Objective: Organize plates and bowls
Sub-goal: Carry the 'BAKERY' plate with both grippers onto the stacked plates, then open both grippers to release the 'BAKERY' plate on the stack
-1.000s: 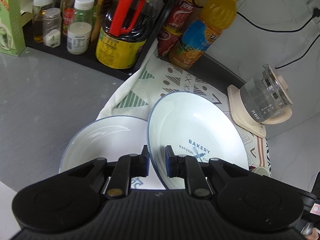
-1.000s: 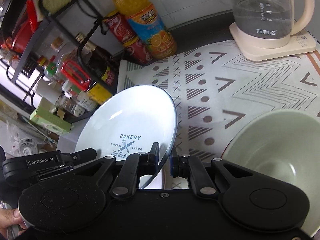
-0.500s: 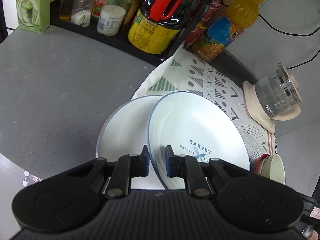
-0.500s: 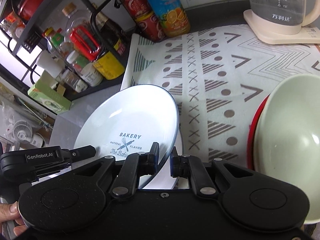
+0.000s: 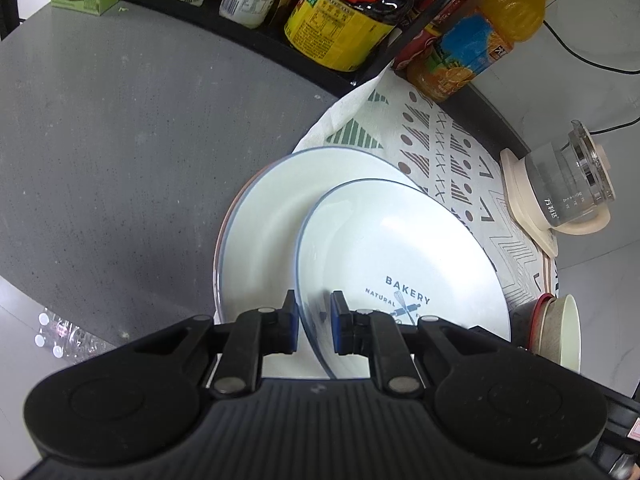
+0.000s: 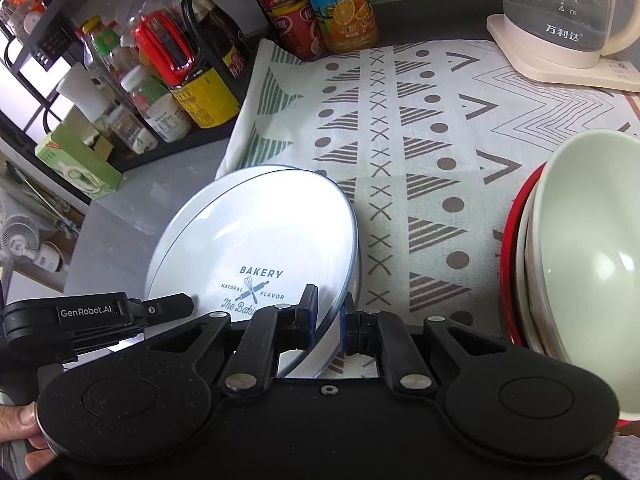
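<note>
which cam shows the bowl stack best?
Right wrist. The bowl stack fills its right side: a pale green bowl nested in white ones over a red rim, interior visible. Left wrist shows only a small edge-on sliver behind the BAKERY plate.

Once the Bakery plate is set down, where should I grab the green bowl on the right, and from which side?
Take the green bowl by its rim, one finger inside and one outside the thin wall. It sits nested in a stack above a red-rimmed dish, so its lower body is covered and only the lip is free. Its rim nearest the right gripper looks easiest, probably approached from above.
</note>
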